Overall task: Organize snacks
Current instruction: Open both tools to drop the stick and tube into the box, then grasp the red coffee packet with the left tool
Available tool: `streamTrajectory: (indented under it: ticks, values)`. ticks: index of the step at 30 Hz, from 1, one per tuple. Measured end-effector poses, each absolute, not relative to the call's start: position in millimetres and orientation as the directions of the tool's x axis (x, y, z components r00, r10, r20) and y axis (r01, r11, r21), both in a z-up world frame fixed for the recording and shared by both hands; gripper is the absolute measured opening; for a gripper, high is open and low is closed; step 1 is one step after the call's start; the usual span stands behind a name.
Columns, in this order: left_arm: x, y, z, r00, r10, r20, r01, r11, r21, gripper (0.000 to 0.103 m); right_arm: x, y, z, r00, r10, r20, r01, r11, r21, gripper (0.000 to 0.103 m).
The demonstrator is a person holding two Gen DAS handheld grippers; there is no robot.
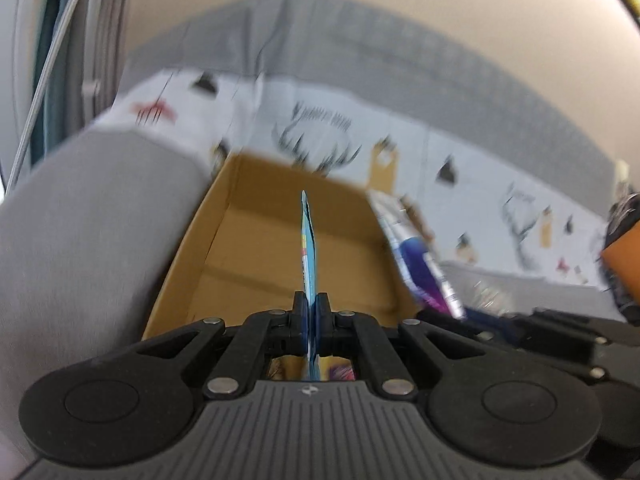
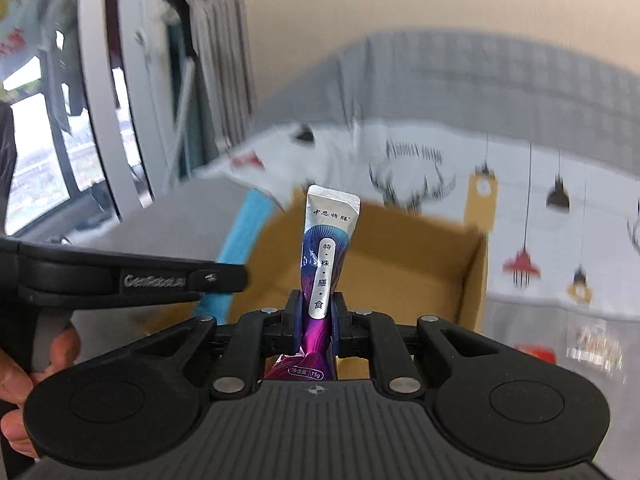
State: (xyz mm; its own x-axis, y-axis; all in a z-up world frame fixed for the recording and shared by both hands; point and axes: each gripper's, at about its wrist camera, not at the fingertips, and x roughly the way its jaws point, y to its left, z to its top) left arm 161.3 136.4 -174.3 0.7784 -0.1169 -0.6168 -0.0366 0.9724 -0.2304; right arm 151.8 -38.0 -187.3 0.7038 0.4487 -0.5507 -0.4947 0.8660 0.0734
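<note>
We hold a thin blue packet edge-on in the clamped left gripper and a purple stick sachet in the pinching right gripper. Both stand lengthwise along the fingers. The open cardboard box lies straight ahead and below both, the left seemingly nearer.

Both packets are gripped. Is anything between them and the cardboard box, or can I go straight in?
Nothing visible blocks either one. The blue packet in the left gripper and the purple sachet in the right gripper both point at the open cardboard box, whose visible floor is bare.
</note>
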Motion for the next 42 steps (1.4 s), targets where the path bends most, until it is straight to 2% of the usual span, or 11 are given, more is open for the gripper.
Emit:
streamTrajectory:
  ticks: [5, 6, 7, 8, 9, 14, 18, 26, 33, 38, 42]
  values:
    - [172, 149, -205, 0.747, -0.081, -0.660, -0.093, 0.970, -0.225, 0.008, 170, -21, -229, 0.631, 0.438, -0.641, -0.506, 0.858, 0.087, 0.020]
    - [173, 150, -205, 0.741, -0.075, -0.667, -0.109, 0.967, -0.230, 0.030, 170, -18, -235, 0.616, 0.429, -0.661, -0.515, 0.854, 0.075, 0.028]
    - [172, 152, -203, 0.734, -0.082, -0.674, -0.119, 0.962, -0.247, 0.075, 169, -16, -236, 0.622, 0.420, -0.661, -0.512, 0.857, 0.062, 0.037]
    - [169, 153, -198, 0.735, -0.085, -0.673, -0.132, 0.955, -0.264, 0.092, 165, -19, -234, 0.633, 0.421, -0.650, -0.505, 0.861, 0.065, 0.058]
    - [164, 153, -190, 0.755, -0.082, -0.651, -0.139, 0.950, -0.280, 0.103, 161, -24, -231, 0.639, 0.440, -0.630, -0.507, 0.858, 0.084, 0.068]
    - [146, 117, -142, 0.805, -0.124, -0.580, -0.061, 0.955, -0.289, 0.103, 146, -77, -196, 0.710, 0.452, -0.540, -0.459, 0.879, 0.131, 0.089]
    - [152, 67, -134, 0.780, -0.207, -0.591, 0.020, 0.951, -0.308, 0.103, 130, -138, -179, 0.782, 0.392, -0.485, -0.371, 0.918, 0.143, 0.091]
    - [186, -43, -171, 0.669, -0.325, -0.668, 0.131, 0.937, -0.324, 0.103, 110, -262, -196, 0.843, 0.277, -0.461, -0.183, 0.954, 0.239, 0.091]
    - [240, -104, -208, 0.659, -0.270, -0.702, 0.106, 0.957, -0.269, 0.102, 129, -338, -231, 0.855, 0.231, -0.465, -0.089, 0.947, 0.308, 0.087]
    - [296, -134, -243, 0.612, -0.281, -0.739, 0.097, 0.954, -0.282, 0.093, 175, -382, -254, 0.848, 0.233, -0.476, -0.044, 0.926, 0.375, 0.082]
    - [353, -144, -297, 0.504, -0.230, -0.832, 0.020, 0.967, -0.255, 0.077, 215, -409, -274, 0.837, 0.242, -0.491, -0.024, 0.912, 0.409, 0.081]
